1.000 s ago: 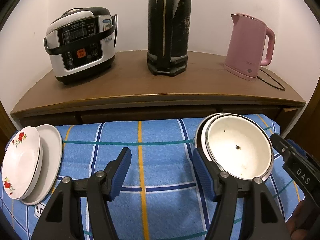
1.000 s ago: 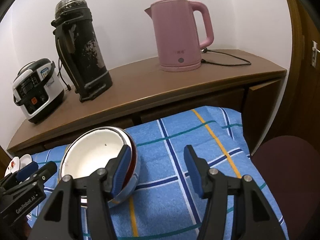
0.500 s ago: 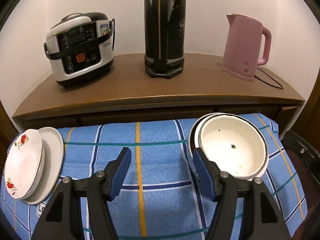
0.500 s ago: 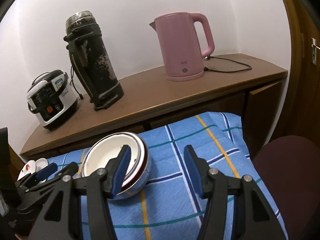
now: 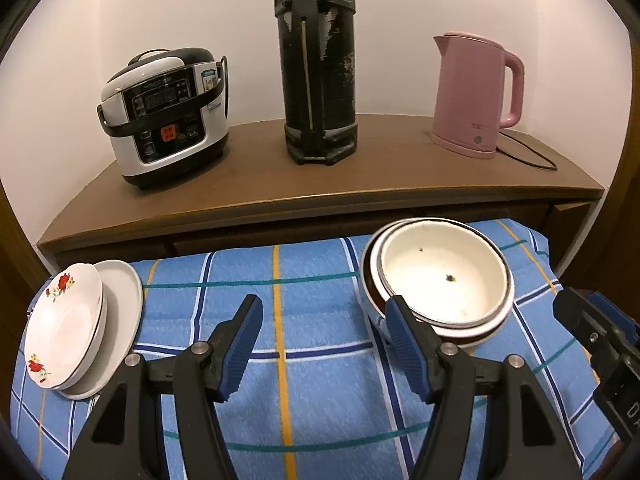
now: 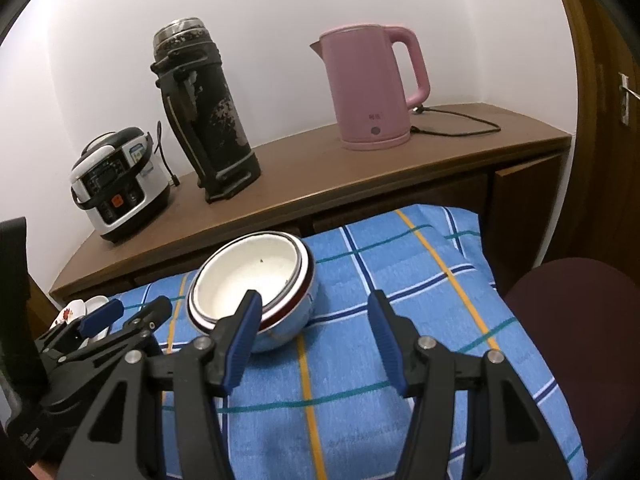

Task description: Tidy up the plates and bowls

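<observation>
A stack of white enamel bowls (image 5: 440, 284) with dark rims sits on the blue checked cloth (image 5: 312, 320) at the right; it also shows in the right wrist view (image 6: 252, 284). A stack of white plates (image 5: 80, 328), the top one with red flowers, lies at the cloth's left edge, small in the right wrist view (image 6: 80, 310). My left gripper (image 5: 324, 336) is open and empty, over the cloth between plates and bowls. My right gripper (image 6: 314, 320) is open and empty, just right of the bowls. It shows in the left wrist view (image 5: 600, 344).
A wooden counter (image 5: 320, 184) behind the cloth holds a rice cooker (image 5: 164, 116), a tall black thermos (image 5: 316, 64) and a pink kettle (image 5: 476, 96) with its cord. A dark red seat (image 6: 576, 320) is at the right.
Both grippers have drawn back and up from the bowls. The right gripper's left finger no longer reaches over the bowl rim. The bowls and plates have not moved.
</observation>
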Available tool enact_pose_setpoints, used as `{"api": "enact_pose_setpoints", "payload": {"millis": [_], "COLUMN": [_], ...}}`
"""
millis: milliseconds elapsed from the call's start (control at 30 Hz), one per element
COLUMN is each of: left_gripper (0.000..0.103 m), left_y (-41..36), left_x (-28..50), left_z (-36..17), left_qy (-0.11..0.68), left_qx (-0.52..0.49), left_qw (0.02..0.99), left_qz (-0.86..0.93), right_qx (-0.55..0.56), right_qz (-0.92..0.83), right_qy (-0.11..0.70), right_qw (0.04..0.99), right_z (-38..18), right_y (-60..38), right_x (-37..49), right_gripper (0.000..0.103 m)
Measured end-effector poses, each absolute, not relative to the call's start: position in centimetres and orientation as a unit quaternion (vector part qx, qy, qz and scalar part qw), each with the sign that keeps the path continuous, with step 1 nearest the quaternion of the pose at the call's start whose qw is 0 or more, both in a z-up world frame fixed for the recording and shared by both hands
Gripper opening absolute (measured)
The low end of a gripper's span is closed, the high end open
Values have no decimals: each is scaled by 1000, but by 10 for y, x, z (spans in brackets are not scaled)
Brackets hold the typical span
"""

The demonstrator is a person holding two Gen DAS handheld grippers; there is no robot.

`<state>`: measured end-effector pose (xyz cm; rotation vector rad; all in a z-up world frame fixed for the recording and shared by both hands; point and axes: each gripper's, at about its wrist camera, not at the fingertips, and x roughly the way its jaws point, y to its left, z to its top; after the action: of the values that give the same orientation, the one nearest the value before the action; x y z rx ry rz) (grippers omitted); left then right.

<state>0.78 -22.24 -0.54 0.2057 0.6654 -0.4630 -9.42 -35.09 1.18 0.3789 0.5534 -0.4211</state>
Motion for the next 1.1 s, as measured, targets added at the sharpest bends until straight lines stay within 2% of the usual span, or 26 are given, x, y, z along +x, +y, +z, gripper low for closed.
{"api": "enact_pose_setpoints", "payload": {"millis": [533,633,1100], "left_gripper": [66,66,66], "left_y": [-217,-216,-251], "left_x": [10,18,54], "left_z": [-7,-8,-9], "left_qy": [335,342,340], "left_qx": [85,73,78], "left_qw": [907,905,903], "left_qz": [-242,-244,-250], "right_qx": [174,172,200], "right_qz": [-202,-205,-181], "right_qy": [264,264,277], "right_qw": [927,927,922], "right_z": [14,13,-5], "right_y": [-352,-358,-385], "right_x": [-94,-90,-41], "right_gripper": [56,62,63]}}
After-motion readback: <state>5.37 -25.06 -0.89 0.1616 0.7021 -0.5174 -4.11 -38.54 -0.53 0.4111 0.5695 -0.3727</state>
